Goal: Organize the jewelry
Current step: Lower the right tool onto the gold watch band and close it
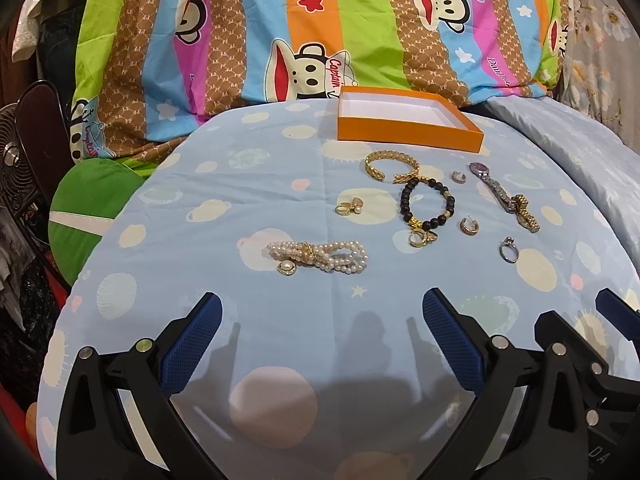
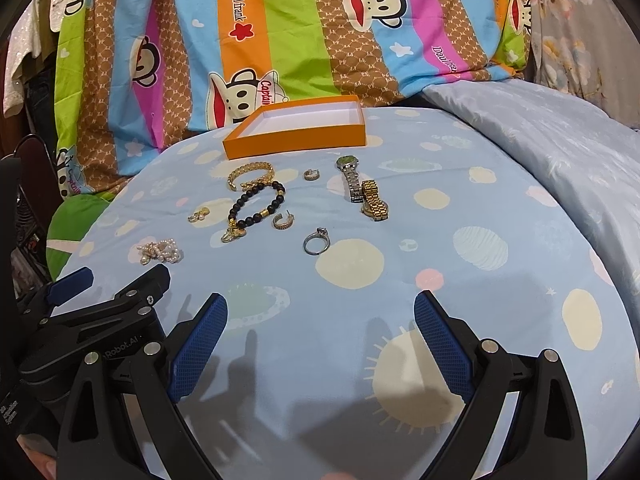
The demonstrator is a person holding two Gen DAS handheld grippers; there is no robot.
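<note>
jewelry lies scattered on a pale blue patterned cloth [image 1: 280,320], each piece apart from most others, which i judge is so that one can be lifted at a time. the orange box [image 1: 408,130] stands at the far edge with its white inside bare, nothing yet put in, so the sorting looks not yet begun.

nearest on the left is the pearl bracelet [image 1: 320,256] with a round pearl pendant touching its near side. further in, the black bead bracelet [image 1: 428,204] touches the gold cuff [image 1: 390,166] at its far end, and gold rings lie against its near end. a silver ring [image 2: 317,241] sits alone, near and central in the right view. two watches [image 2: 362,188] lie on the right, the gold-strapped one partly over the silver one.

both tongs hang above the near cloth, spread wide and holding nothing: the left gripper [image 1: 322,312] faces the pearls, the right gripper [image 2: 321,312] faces the silver ring (the likely first picks, as i judge).

the small gold cluster [image 1: 349,207] left of the beads is too small to tell whether rings or earrings. the hoop earrings [image 2: 283,221] are small and blurred. the hands holding the tongs are out of view.
</note>
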